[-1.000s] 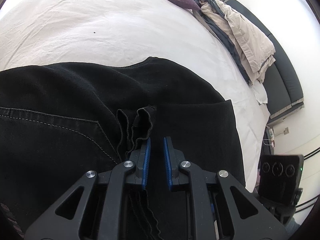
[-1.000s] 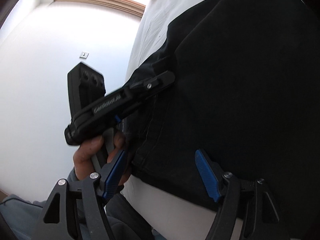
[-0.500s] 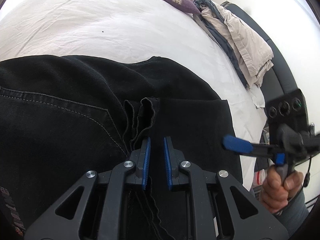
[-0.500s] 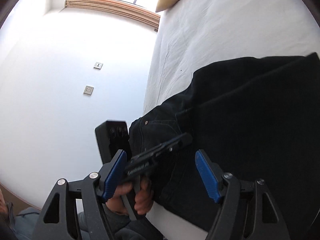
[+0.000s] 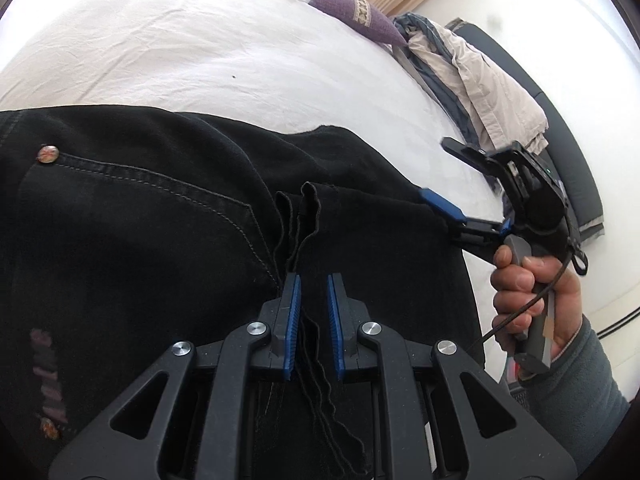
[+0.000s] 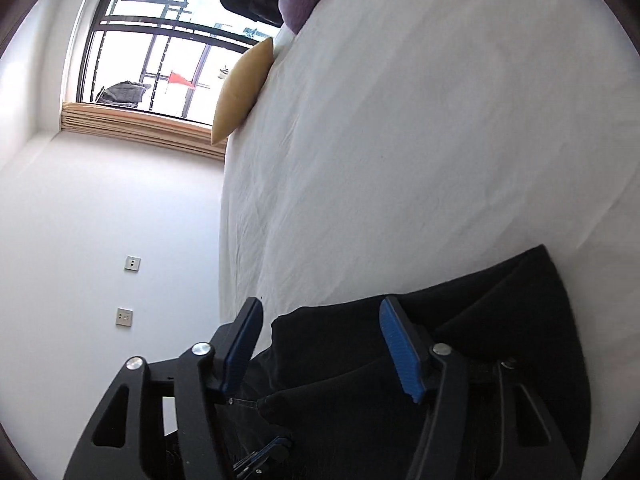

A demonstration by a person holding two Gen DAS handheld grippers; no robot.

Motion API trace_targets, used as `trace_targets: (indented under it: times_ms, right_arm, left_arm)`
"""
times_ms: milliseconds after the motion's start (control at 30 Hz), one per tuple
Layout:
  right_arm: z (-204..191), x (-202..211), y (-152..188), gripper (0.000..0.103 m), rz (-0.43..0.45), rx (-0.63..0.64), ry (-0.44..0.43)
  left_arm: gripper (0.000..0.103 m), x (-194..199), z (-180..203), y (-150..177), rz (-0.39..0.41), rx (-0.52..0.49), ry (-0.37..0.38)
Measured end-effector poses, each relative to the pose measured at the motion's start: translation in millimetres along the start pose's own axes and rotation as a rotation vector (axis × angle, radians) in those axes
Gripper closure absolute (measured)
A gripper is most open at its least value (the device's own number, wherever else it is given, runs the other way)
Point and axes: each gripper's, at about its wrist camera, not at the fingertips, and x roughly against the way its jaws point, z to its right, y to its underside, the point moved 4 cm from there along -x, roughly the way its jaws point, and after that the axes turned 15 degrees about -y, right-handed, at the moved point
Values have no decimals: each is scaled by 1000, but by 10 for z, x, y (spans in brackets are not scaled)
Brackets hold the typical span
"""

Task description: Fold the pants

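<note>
White bed sheet [image 5: 224, 48] is a bit wrinkled. Purple cushion [image 5: 352, 16] and a tan pillow [image 6: 240, 92] sit at the far end by the window [image 6: 160, 40]. Heap of beige and grey laundry [image 5: 476, 80] on what looks like a dark bench [image 5: 568, 152]. Two wall plates [image 6: 132, 264] too.

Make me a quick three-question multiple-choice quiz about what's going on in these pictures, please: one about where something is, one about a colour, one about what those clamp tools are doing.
1. Where do the pants lie?
A. on a white bed
B. on a wooden floor
C. over a chair

2. What colour are the pads on the fingers?
A. red
B. blue
C. yellow

3. How is the right gripper?
A. clamped on a pillow
B. shut on nothing
C. open wide, at the pants' edge

Answers:
1. A, black cloth spreads across the white sheet.
2. B, blue ridged strips line each finger.
3. C, a broad gap separates its fingers, while the left gripper pinches bunched fabric edges.
</note>
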Motion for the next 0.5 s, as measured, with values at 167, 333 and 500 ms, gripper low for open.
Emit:
trace_targets:
  times_ms: [167, 333, 500]
  right_arm:
    - [-415, 175, 534, 25, -138, 132, -133]
    - [-586, -36, 1173, 25, -267, 142, -206]
    - [-632, -175, 1381, 25, -311, 126, -220]
  left_arm:
    - [64, 556, -186, 165, 95, 44, 18]
    - [6, 1265, -759, 428, 221, 203, 37]
    - [6, 1679, -1569, 713, 267, 422, -17]
